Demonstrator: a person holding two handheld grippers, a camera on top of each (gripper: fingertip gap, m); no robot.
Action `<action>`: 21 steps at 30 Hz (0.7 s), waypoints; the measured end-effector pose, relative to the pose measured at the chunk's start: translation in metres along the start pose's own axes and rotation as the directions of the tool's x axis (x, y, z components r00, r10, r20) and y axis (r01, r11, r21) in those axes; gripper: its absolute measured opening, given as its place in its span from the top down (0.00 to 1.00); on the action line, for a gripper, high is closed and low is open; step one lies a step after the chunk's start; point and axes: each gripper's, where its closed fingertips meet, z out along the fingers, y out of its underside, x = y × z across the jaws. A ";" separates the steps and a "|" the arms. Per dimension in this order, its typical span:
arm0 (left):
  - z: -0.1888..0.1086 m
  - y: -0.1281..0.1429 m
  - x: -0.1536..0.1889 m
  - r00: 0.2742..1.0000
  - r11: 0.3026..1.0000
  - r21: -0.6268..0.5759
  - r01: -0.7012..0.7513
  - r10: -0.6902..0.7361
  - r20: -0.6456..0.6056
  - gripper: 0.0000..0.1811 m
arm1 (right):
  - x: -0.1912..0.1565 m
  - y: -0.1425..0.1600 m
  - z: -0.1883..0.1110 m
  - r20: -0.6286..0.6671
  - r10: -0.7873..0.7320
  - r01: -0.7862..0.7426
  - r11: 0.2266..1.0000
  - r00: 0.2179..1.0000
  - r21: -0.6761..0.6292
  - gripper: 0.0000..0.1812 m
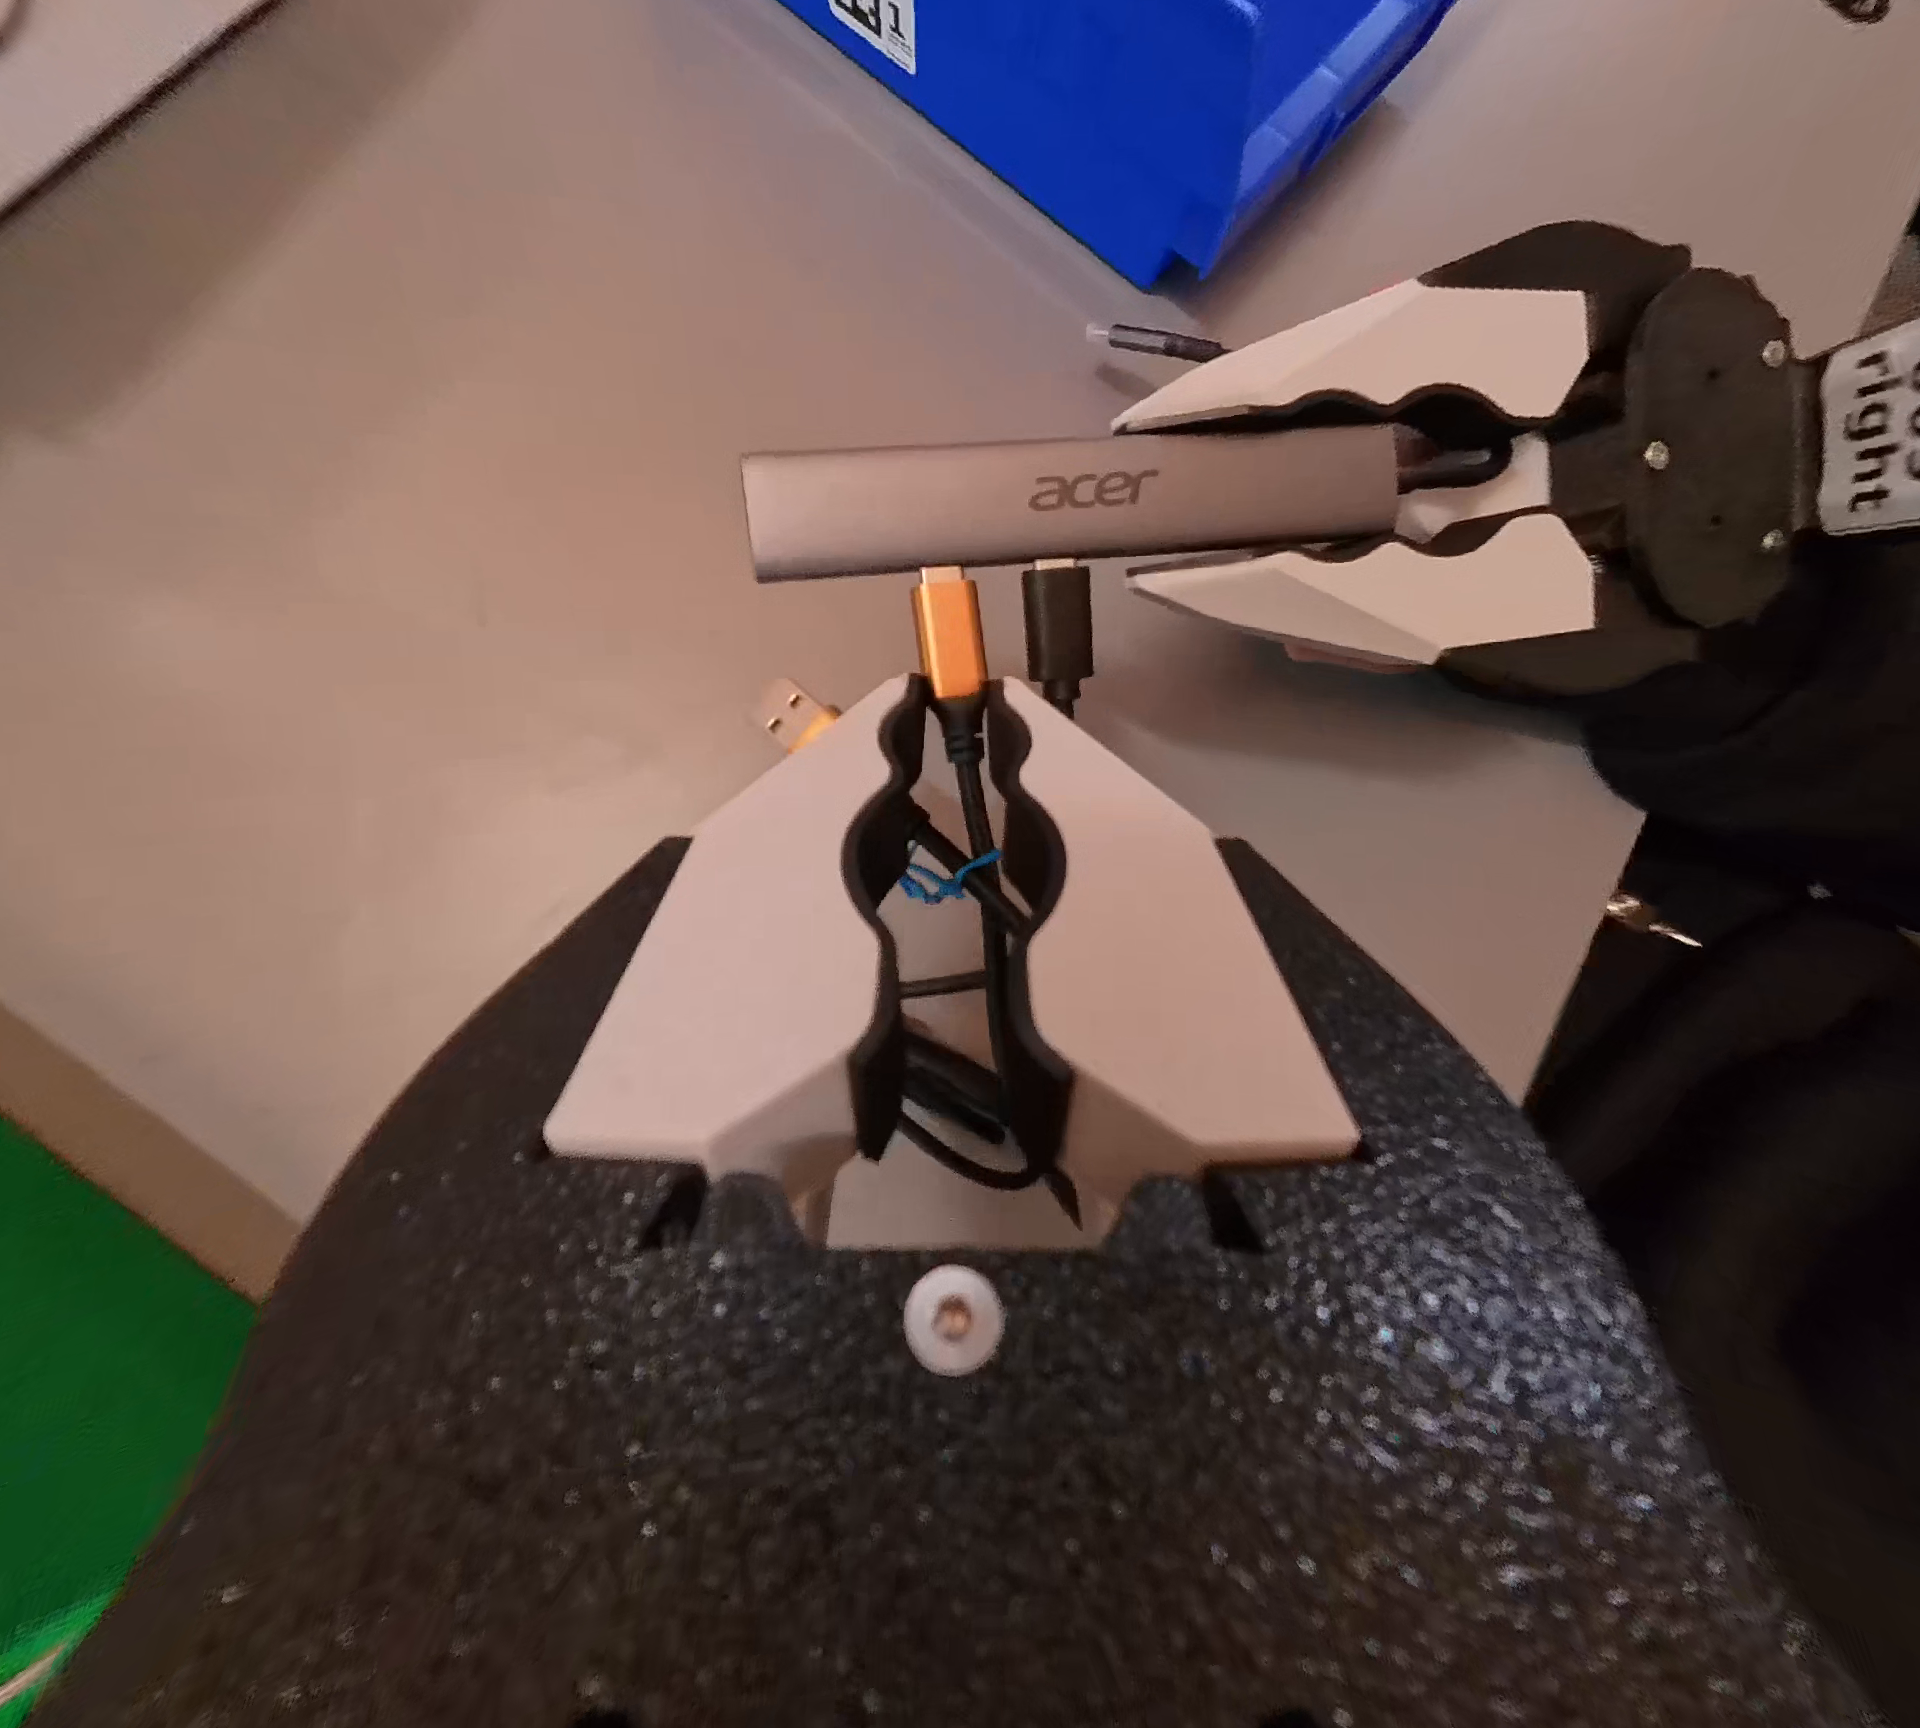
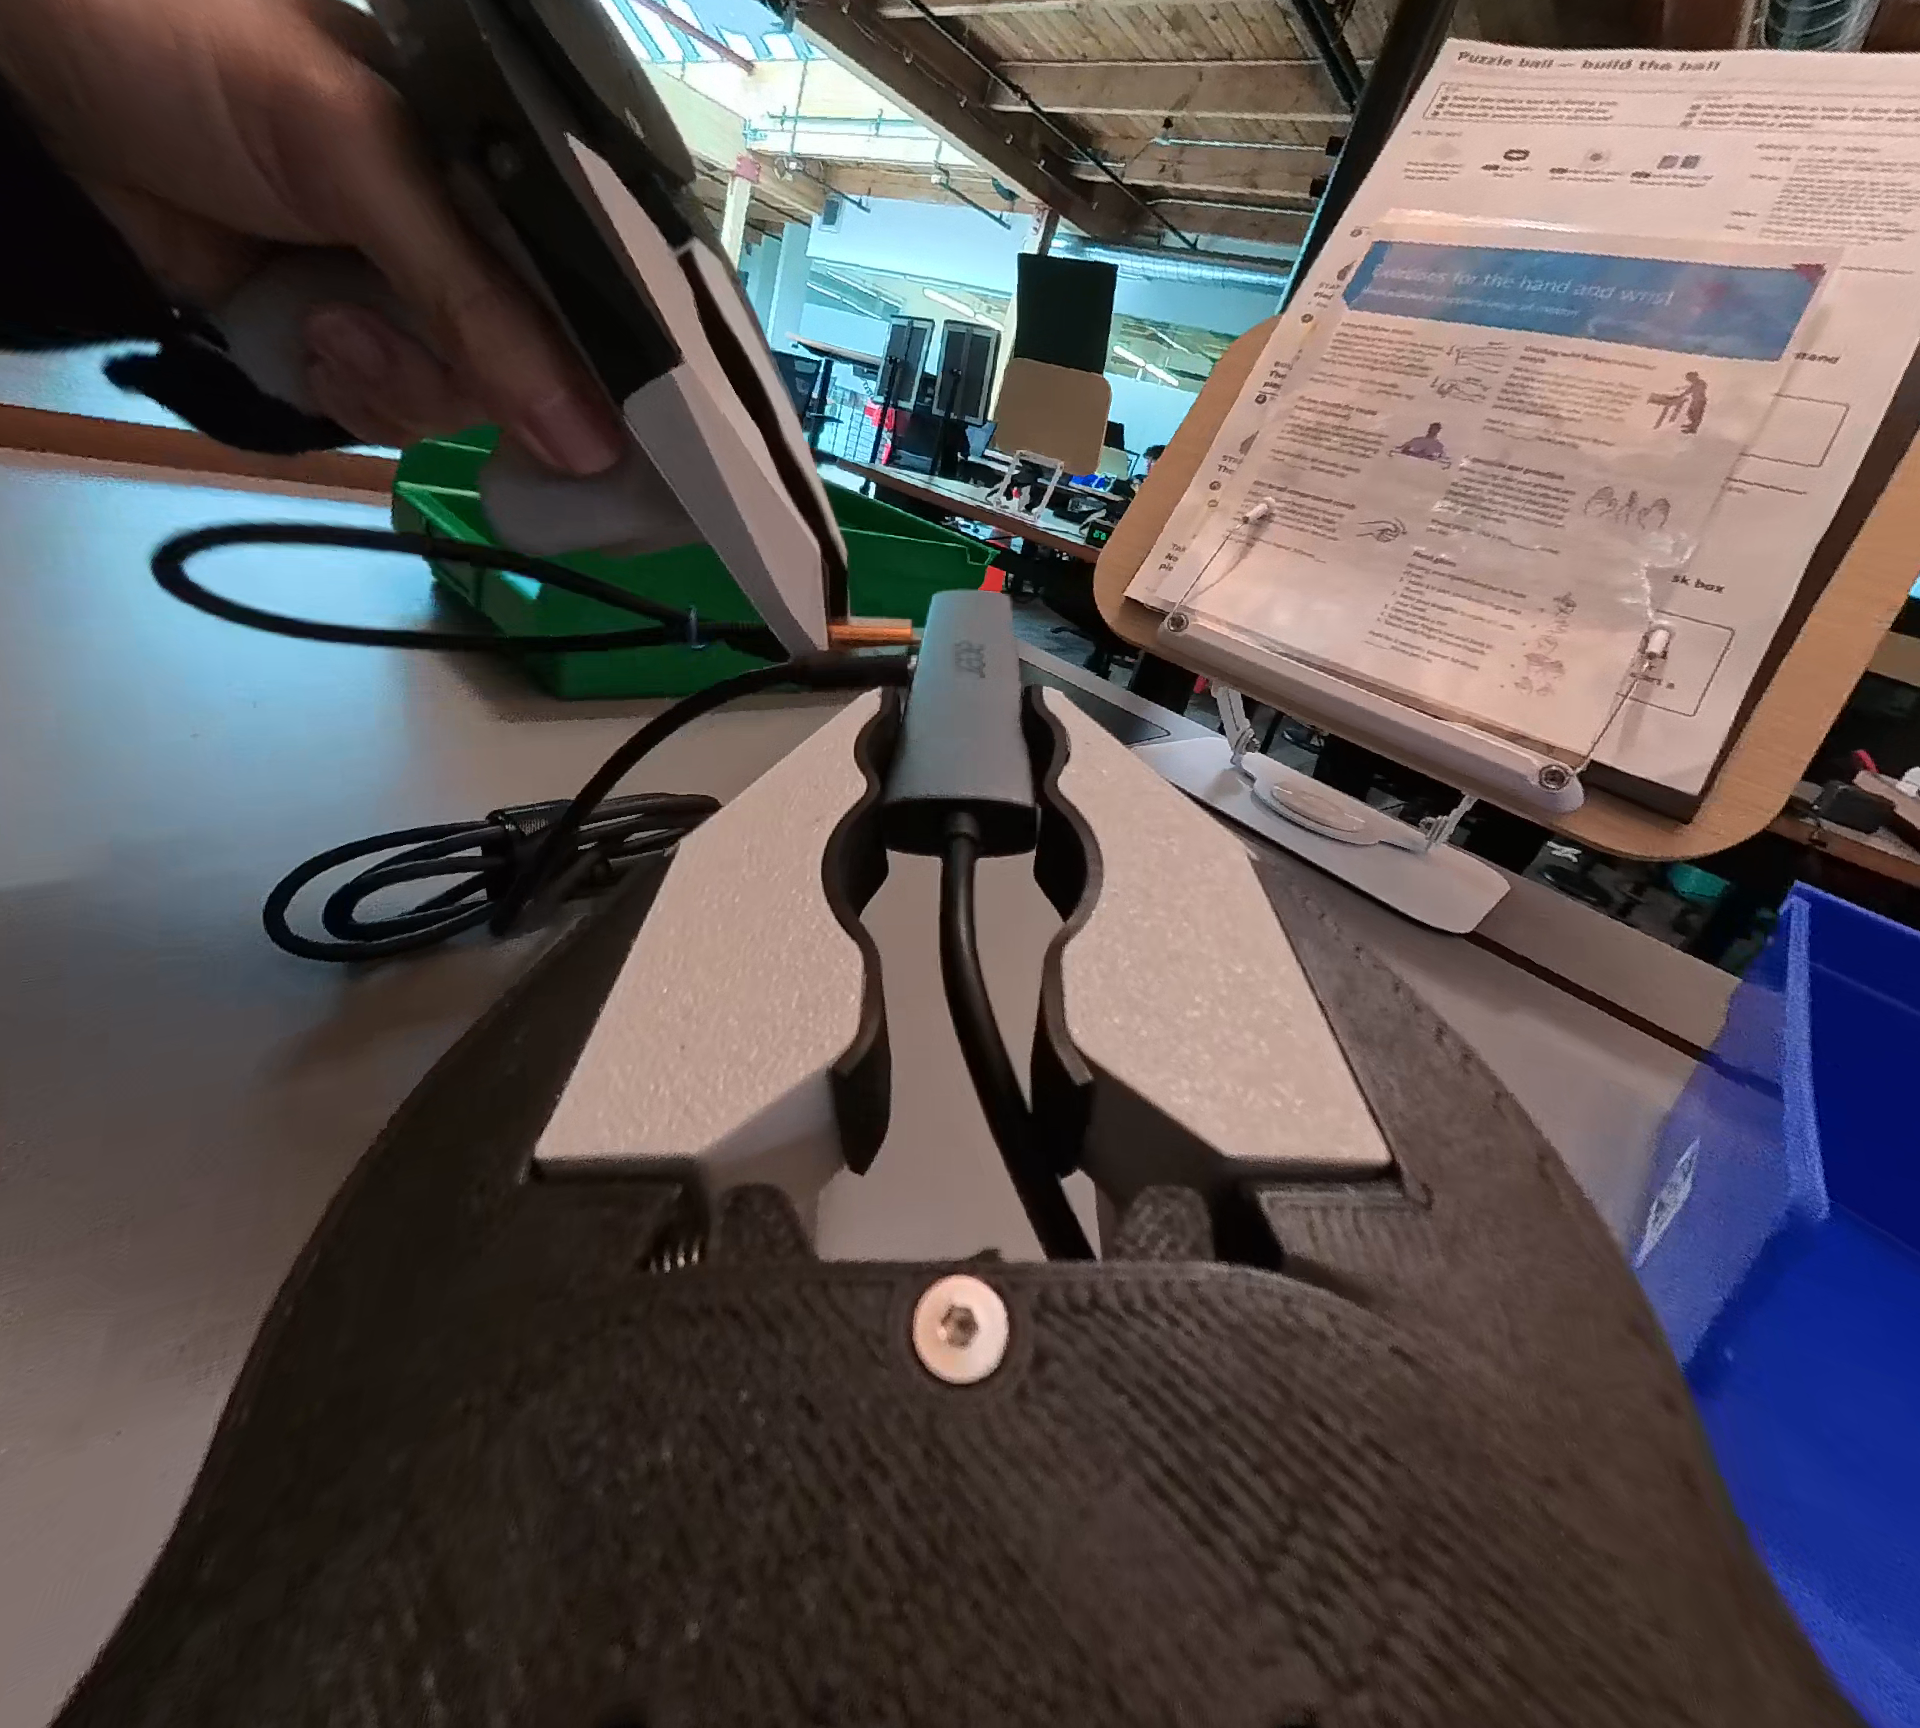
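Observation:
A grey USB hub [image 1: 935,525] is held level above the table. My right gripper [image 1: 1127,502] is shut on its cable end; in the right wrist view the hub [image 2: 961,722] sits between that gripper's tips [image 2: 958,699], with its black lead running back between the fingers. My left gripper [image 1: 951,691] is shut on a black cable just behind its orange plug [image 1: 943,634], which sits in a port on the hub's side. A black plug [image 1: 1058,629] sits in the port beside it. In the right wrist view a hand [image 2: 312,224] holds the left gripper [image 2: 821,634].
A blue bin [image 1: 1091,16] stands behind the hub. A green bin [image 2: 675,577] and a coiled black cable [image 2: 468,868] lie on the grey table [image 1: 468,328]. A loose gold USB connector [image 1: 795,712] lies near my left fingers. A paper stand [image 2: 1507,452] is at the right.

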 end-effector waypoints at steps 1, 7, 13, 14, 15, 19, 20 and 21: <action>0.000 -0.001 -0.001 0.999 1.000 0.006 -0.024 0.024 0.022 0.95 | 0.000 0.000 0.000 0.001 0.021 -0.021 1.000 1.000 -0.001 0.87; 0.006 -0.004 -0.004 0.981 0.990 0.044 -0.136 0.128 0.149 0.96 | 0.002 0.003 0.000 -0.018 0.033 -0.034 0.999 0.999 -0.032 0.87; 0.008 -0.005 -0.009 0.956 0.981 0.037 -0.189 0.175 0.234 0.96 | 0.000 0.007 0.001 -0.022 -0.026 0.024 0.997 0.999 -0.071 0.87; 0.008 -0.005 -0.009 0.955 0.981 0.036 -0.191 0.178 0.236 0.96 | -0.001 0.007 0.001 -0.022 -0.025 0.024 0.997 0.999 -0.073 0.87; 0.007 -0.005 -0.010 0.954 0.981 0.034 -0.193 0.179 0.239 0.96 | -0.001 0.008 0.002 -0.019 -0.032 0.030 0.996 0.999 -0.080 0.87; 0.011 -0.003 -0.011 0.949 0.979 0.028 -0.202 0.189 0.251 0.95 | 0.000 0.009 0.002 -0.018 -0.025 0.024 0.997 1.000 -0.079 0.87; 0.011 -0.006 -0.010 0.953 0.979 0.057 -0.196 0.176 0.245 0.95 | 0.003 0.007 0.001 -0.028 -0.026 0.024 0.997 0.999 -0.067 0.87; 0.010 -0.008 -0.008 0.957 0.977 0.083 -0.194 0.170 0.236 0.95 | 0.004 0.005 0.000 -0.031 -0.026 0.024 0.998 0.999 -0.050 0.87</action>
